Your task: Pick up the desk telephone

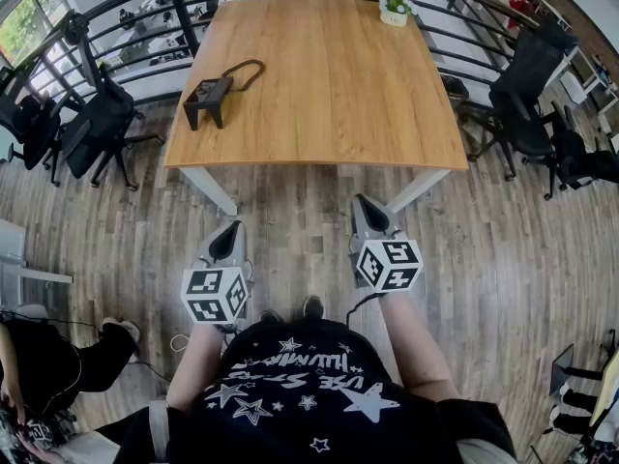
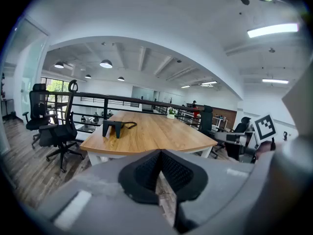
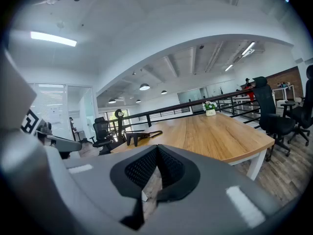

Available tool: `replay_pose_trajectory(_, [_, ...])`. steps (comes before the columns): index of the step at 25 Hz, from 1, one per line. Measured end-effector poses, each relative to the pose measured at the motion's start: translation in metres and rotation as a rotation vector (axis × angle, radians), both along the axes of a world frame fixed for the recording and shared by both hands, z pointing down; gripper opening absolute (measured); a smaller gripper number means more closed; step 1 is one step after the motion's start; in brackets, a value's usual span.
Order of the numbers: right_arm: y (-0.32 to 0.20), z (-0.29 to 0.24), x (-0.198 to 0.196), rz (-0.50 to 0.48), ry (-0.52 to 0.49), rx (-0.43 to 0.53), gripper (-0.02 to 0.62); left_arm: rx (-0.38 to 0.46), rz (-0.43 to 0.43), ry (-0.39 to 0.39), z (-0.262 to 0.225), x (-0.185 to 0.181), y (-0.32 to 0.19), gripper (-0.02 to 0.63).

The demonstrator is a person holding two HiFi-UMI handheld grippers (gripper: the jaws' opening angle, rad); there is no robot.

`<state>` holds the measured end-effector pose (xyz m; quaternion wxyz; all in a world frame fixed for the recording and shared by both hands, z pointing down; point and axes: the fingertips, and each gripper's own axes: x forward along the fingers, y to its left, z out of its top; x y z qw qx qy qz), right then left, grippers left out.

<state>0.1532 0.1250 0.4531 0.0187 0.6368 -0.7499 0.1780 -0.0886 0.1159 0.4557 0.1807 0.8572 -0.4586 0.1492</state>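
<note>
We hold left gripper (image 1: 228,234) and right gripper (image 1: 370,211) low over wood floor (image 1: 503,259), short of table (image 1: 338,95). Both jaws closed, nothing between. Desk telephone (image 1: 208,100) on table's left part, well ahead of us. Potted plant (image 1: 395,9) at far edge.

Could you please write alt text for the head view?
Seen from above, a person holds the left gripper and right gripper, both shut and empty, short of a wooden table. A black desk telephone sits near its left edge, a potted plant at its far edge.
</note>
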Motion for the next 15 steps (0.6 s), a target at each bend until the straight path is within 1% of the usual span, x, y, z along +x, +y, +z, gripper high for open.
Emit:
replay_pose_trajectory(11, [-0.005,-0.001,0.025,-0.002,-0.001,0.008,-0.002,0.005,-0.008,-0.014,-0.001,0.024,-0.005,0.000])
replay_pose_trajectory(15, [-0.007,0.000,0.035,0.005,-0.023,0.028,-0.002,0.004,-0.043,0.009,0.003,0.028,-0.007,0.000])
